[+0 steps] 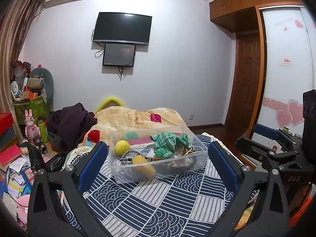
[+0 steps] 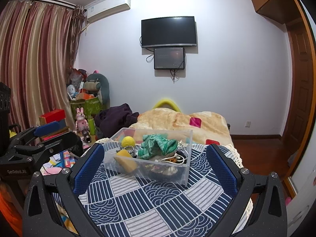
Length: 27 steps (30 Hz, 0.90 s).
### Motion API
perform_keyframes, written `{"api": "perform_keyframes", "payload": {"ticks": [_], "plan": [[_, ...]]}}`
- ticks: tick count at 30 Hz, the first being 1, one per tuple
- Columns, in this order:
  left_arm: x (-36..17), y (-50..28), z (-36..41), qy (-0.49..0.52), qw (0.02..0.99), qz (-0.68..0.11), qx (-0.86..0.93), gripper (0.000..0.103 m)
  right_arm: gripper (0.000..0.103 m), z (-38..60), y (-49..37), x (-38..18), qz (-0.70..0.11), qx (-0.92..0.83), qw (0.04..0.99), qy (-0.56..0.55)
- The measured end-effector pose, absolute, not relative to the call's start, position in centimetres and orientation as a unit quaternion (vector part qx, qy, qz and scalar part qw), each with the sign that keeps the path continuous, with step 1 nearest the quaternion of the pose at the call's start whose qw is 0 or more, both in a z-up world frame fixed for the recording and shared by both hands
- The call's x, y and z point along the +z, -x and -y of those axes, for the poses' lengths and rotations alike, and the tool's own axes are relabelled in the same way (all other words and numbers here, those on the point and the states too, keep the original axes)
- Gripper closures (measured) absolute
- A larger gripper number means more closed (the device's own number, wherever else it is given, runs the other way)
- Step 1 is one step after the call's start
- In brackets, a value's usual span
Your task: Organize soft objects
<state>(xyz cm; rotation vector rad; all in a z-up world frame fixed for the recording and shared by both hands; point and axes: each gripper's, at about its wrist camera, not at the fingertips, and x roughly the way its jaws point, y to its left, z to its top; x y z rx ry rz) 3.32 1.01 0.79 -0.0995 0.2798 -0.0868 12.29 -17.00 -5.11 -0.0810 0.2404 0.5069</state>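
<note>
Two tools, left tool (image 1: 156, 159) and right tool (image 2: 156, 163), wide open, empty, hovering short of clear bin (image 1: 118, 172) near bed's far edge on patterned cover (image 1: 158, 201). Inside bin: yellow ball (image 1: 122, 146), yellow sponge (image 1: 143, 166), green cloth (image 1: 167, 143), tangled cords. Fits sorting about to start or finished; no telling which.

Left wrist view: we look forward between the blue fingers (image 1: 92, 164) along the patterned bed cover (image 1: 158, 201) toward the far wall, the clear box (image 1: 158, 169) close ahead and centred. Right wrist view: we face the same wall from just beside, slightly further right, the box (image 2: 150, 169) again near and central. Both views share the box, the bed's far end, the television (image 1: 122, 28) (image 2: 168, 31) and each other's gripper at the frame edge.
</note>
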Motion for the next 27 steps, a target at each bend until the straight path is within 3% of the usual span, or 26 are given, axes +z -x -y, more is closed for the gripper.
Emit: {"api": "perform_keyframes", "payload": {"ticks": [27], "plan": [[0.46,-3.49,-0.78,0.05,0.986,-0.146,-0.057,0.0,0.0,16.98,-12.39,-5.31,-0.123,0.249,0.96,0.043]]}}
